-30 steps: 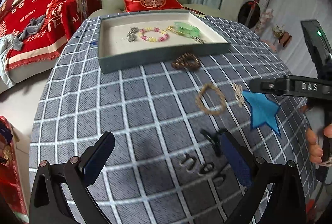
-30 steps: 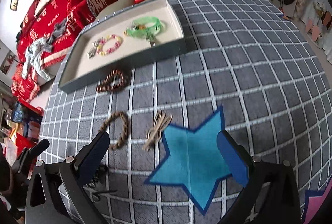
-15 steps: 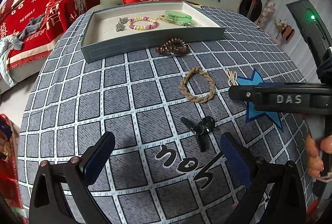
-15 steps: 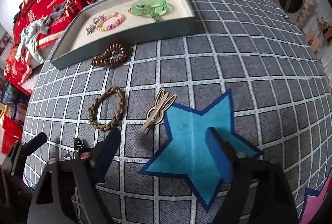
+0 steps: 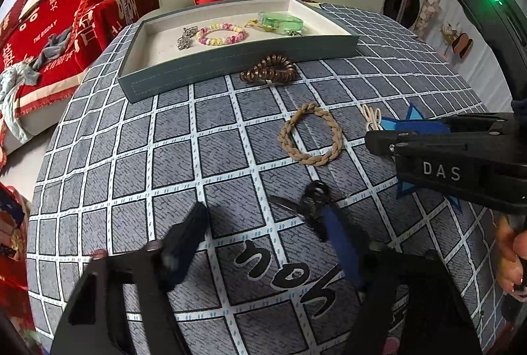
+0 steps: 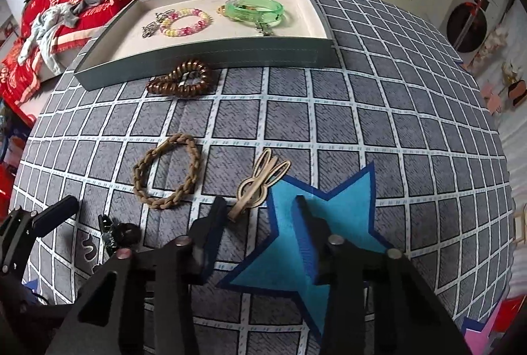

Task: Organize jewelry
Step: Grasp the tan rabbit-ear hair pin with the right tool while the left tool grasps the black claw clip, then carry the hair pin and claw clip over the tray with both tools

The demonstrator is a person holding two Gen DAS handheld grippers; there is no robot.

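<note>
A black hair clip [image 5: 309, 203] lies on the checked cloth, just ahead of my left gripper [image 5: 263, 223] and close to its right finger [image 5: 339, 239]. The jaws are closing and the pads are not touching the clip. My right gripper [image 6: 260, 216] hovers low over the blue star [image 6: 329, 223], its jaws closing too. A beige rabbit-shaped clip [image 6: 260, 180] lies in front of it, tail end by the left fingertip [image 6: 214, 216], with nothing pressed. A braided tan ring [image 5: 309, 134] and a brown spiral hair tie [image 5: 268, 71] lie farther out.
A grey-blue tray [image 5: 230, 58] at the far side holds a pink-and-yellow bead bracelet [image 5: 220, 35], a green bangle [image 5: 280, 20] and a small silver piece. The right tool's black body [image 5: 444, 157] reaches in from the right. An armchair and red bedding stand beyond the table.
Both grippers have come lower and forward over the cloth, and both pairs of jaws have narrowed. The black clip now sits by the left gripper's right finger, and the rabbit clip by the right gripper's left finger.
</note>
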